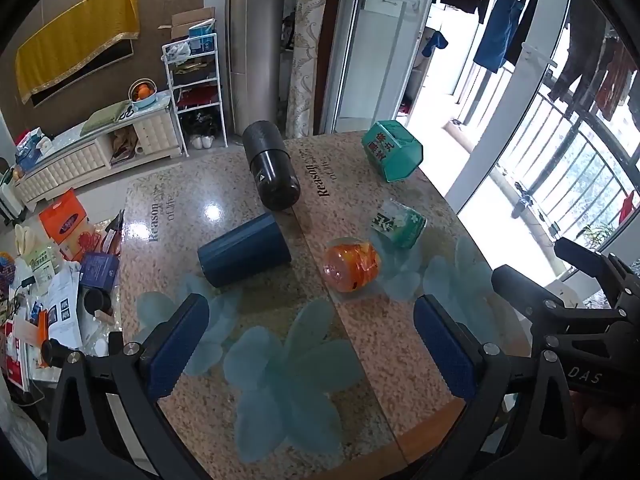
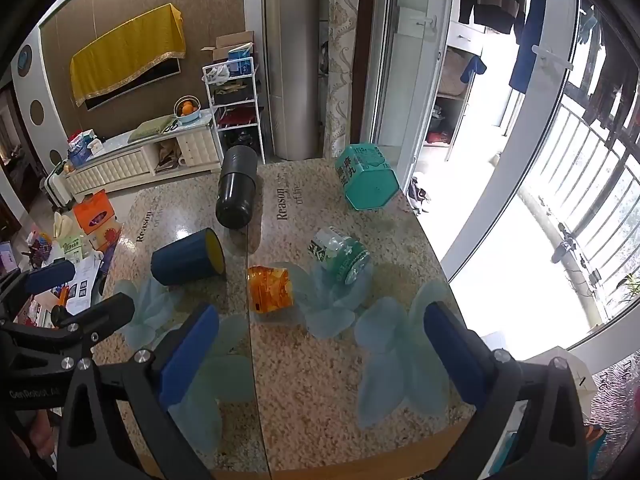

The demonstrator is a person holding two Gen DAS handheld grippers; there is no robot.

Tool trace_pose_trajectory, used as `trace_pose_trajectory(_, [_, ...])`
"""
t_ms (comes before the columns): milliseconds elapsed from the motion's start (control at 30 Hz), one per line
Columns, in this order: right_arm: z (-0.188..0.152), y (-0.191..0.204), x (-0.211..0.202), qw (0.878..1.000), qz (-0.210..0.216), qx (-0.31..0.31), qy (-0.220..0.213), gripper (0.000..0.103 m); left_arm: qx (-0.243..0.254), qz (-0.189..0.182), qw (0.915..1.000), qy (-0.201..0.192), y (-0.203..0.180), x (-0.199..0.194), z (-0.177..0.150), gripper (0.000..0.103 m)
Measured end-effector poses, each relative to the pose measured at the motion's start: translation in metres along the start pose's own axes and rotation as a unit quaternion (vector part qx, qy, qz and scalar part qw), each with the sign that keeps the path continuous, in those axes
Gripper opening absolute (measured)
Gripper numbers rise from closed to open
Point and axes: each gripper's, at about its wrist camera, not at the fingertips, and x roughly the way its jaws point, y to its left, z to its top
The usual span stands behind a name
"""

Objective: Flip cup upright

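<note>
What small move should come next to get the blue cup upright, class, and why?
Probably bring the left gripper forward to straddle the blue cup. The cup lies on its side on the table, its yellow-lined mouth facing right, and it sits nearest the left side. Both the left and the right gripper are open, holding nothing and short of the cup.

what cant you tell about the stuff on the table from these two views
- Blue cup: left wrist view shows only its outer wall; the yellow inside shows only in the right view, mostly foreshortened.
- Black flask: far end faces away in both views.
- Green tin: lettering too small and warped to read.
- Orange jar: contents blurred by glare.
- Table: near edge hidden behind both open tools.
</note>
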Motion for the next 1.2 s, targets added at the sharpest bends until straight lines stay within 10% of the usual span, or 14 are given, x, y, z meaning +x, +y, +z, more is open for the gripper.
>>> trace_pose_trajectory(1200, [-0.001,0.001,0.003,1.000,0.000,0.001,0.011,0.103,-0.006,-0.007,0.9999,0.009,0.006,0.008,-0.005,0.103])
